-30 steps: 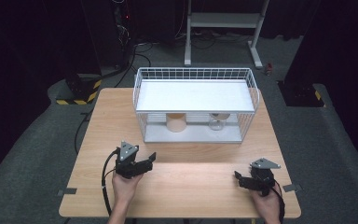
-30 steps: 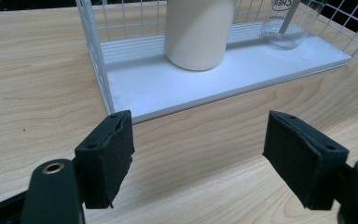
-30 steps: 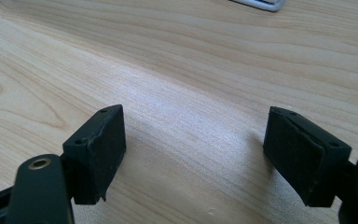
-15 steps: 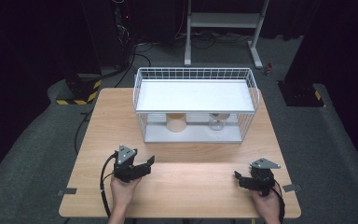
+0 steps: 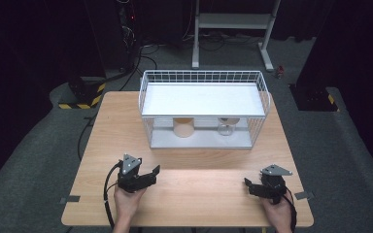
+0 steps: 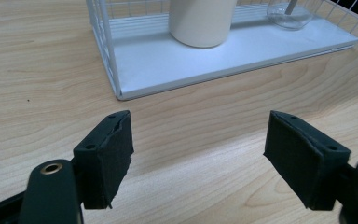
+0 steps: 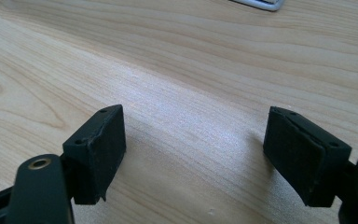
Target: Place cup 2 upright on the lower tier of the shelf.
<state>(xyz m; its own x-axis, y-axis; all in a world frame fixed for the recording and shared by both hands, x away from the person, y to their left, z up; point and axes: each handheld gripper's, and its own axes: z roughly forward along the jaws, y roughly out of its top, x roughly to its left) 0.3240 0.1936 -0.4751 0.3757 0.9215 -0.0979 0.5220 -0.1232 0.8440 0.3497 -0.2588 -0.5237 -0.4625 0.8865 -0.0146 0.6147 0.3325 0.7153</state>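
Observation:
A white wire shelf rack [image 5: 204,99] stands at the back of the wooden table [image 5: 189,194]. On its lower tray sit a cream cylindrical cup [image 5: 183,127] [image 6: 200,21] and a clear glass [image 5: 226,127] [image 6: 290,10]. My left gripper [image 5: 151,174] [image 6: 198,161] rests near the front left, jaws open and pointing up-right toward the rack, nothing between them. My right gripper [image 5: 248,187] [image 7: 193,156] lies at the front right, jaws open and pointing left over bare wood.
The rack's upper shelf [image 5: 201,97] is a flat white panel with a wire rim. A cable [image 5: 108,194] loops from the left gripper off the table's front edge. Dark floor, cables and a white stand [image 5: 233,22] lie beyond the table.
My left gripper has shifted slightly and turned a little toward the rack. The right gripper has kept still.

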